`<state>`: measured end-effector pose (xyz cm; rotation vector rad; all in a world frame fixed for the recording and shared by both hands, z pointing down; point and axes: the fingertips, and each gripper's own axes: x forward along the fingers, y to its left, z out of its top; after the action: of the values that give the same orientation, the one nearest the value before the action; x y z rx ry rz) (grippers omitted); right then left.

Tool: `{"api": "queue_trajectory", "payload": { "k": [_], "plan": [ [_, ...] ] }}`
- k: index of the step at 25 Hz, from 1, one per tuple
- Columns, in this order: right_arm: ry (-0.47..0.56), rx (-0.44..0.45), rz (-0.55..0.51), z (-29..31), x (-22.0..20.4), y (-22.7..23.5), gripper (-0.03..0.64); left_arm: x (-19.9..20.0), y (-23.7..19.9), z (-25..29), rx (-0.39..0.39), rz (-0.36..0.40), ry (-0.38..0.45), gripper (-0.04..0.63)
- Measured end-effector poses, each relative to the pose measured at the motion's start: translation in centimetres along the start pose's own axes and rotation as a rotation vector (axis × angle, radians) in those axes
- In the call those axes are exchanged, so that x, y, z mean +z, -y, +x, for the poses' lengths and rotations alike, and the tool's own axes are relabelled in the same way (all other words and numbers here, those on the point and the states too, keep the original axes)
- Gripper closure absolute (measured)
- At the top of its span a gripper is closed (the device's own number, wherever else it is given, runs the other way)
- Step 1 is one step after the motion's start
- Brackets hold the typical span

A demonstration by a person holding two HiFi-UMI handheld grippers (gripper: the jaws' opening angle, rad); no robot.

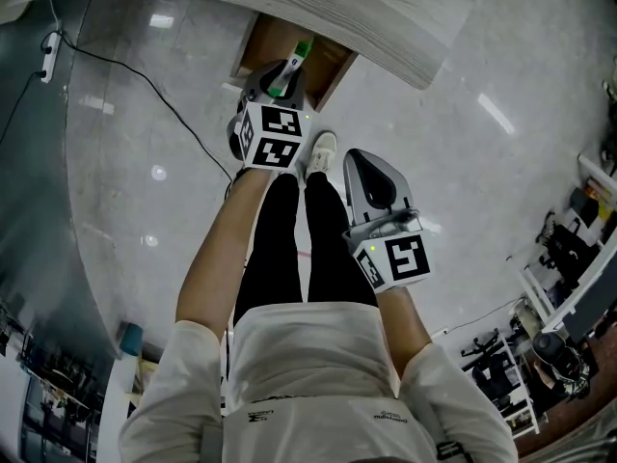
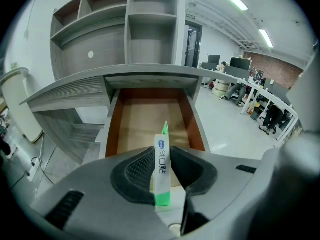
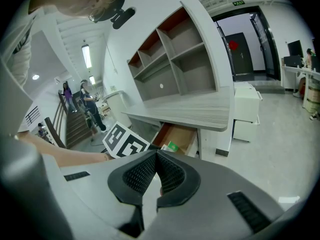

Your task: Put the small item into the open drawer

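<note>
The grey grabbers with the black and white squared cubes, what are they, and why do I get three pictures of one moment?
They are hand-held grippers. A person holds one in each hand, and no robot arm is involved. The cubes are part of them. The head view comes from a camera on the person's head, looking down at their legs and the floor. The other two pictures come from cameras riding on each gripper, looking along its jaws. The left gripper is shut on a slim white and green packet, which points into the open drawer under the grey desk. The right gripper is shut on nothing.
</note>
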<state>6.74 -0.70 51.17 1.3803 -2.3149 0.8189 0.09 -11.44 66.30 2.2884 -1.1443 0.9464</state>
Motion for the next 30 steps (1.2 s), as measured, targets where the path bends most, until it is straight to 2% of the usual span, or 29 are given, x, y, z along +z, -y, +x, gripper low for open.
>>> {"api": "queue_trajectory", "payload": {
  "k": [5,17,24,30],
  "plan": [
    [-0.003,-0.001,0.004,0.3,0.0,0.1,0.589,-0.4,-0.1,0.4,-0.001,-0.005,-0.017,0.448],
    [0.026,0.007,-0.004,-0.8,1.1,-0.5,0.588,0.6,0.1,-1.9,0.025,0.014,-0.002,0.443],
    [0.064,0.008,-0.014,-2.5,2.7,-0.8,0.588,2.7,1.5,-5.4,0.041,0.016,0.031,0.459],
    [0.094,0.026,-0.037,-5.0,6.1,-2.6,0.588,5.2,2.7,-11.1,0.044,-0.012,0.072,0.48]
  ]
}}
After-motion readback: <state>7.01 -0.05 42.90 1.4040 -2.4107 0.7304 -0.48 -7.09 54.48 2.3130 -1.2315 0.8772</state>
